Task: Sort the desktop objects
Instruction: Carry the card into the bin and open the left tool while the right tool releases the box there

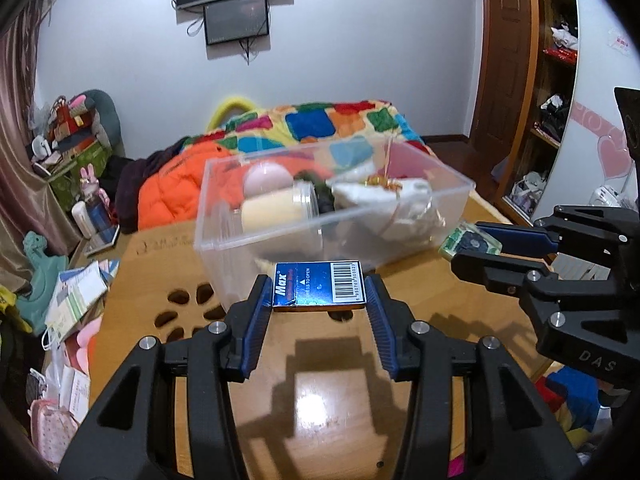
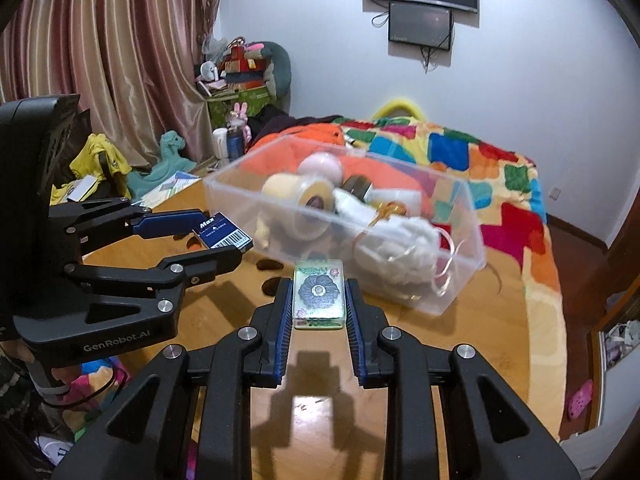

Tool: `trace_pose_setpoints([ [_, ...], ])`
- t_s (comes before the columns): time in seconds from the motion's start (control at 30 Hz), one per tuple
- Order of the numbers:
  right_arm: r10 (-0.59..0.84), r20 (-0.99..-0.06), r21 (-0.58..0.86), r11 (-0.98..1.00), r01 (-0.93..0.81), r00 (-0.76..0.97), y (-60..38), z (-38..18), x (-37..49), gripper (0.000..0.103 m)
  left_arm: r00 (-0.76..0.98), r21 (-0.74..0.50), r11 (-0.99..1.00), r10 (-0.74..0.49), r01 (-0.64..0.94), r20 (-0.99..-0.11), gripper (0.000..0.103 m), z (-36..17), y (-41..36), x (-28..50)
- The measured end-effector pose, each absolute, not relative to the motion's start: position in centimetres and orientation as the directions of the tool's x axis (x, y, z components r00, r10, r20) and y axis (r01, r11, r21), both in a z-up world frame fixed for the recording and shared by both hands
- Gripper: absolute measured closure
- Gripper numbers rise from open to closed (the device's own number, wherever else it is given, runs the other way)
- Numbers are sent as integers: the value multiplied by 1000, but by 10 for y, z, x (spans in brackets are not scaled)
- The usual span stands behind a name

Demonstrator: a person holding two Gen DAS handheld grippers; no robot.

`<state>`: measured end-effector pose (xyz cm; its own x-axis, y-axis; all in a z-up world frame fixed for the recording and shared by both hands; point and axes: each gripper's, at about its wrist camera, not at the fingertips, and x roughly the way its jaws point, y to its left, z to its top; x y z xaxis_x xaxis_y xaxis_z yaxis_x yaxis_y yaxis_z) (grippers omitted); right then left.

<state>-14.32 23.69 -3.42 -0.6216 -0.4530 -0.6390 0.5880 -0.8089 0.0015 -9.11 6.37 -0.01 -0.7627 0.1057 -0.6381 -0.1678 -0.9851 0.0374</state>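
Note:
My left gripper (image 1: 319,292) is shut on a blue Max box (image 1: 319,288) with a barcode, held above the wooden table just in front of the clear plastic bin (image 1: 256,236). My right gripper (image 2: 319,300) is shut on a small green flower-patterned block (image 2: 319,292), also just in front of the bin (image 2: 460,280). The bin holds a cream jar (image 1: 276,208), a pink ball (image 1: 267,178), white cloth (image 1: 400,208) and gold wire. Each gripper shows in the other's view: the right one (image 1: 472,246) with the block (image 1: 470,242), the left one (image 2: 218,236) with the box (image 2: 224,234).
The wooden table (image 1: 328,400) has flower-shaped cutouts (image 1: 188,308) on its left. A bed with a colourful patchwork blanket (image 2: 500,184) and an orange jacket (image 1: 172,188) lies behind it. Papers and toys clutter the floor at left (image 1: 72,300). A wardrobe (image 1: 532,100) stands at right.

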Motion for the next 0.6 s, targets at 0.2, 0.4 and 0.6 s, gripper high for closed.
trace_pose_setpoints([
  [0.2, -444, -618, -9, -821, 570, -649, 241, -20, -153, 81, -773, 35, -984, 117, -177, -623, 56, 11, 63, -100],
  [0.4, -435, -605, -19, -829, 559, -667, 244, -9, -166, 81, -780, 27, -982, 130, -185, -612, 56, 18, 62, -111],
  [0.6, -425, -604, -40, -829, 558, -674, 243, -3, -185, 81, -781, 28, -982, 133, -189, -610, 56, 22, 61, -130],
])
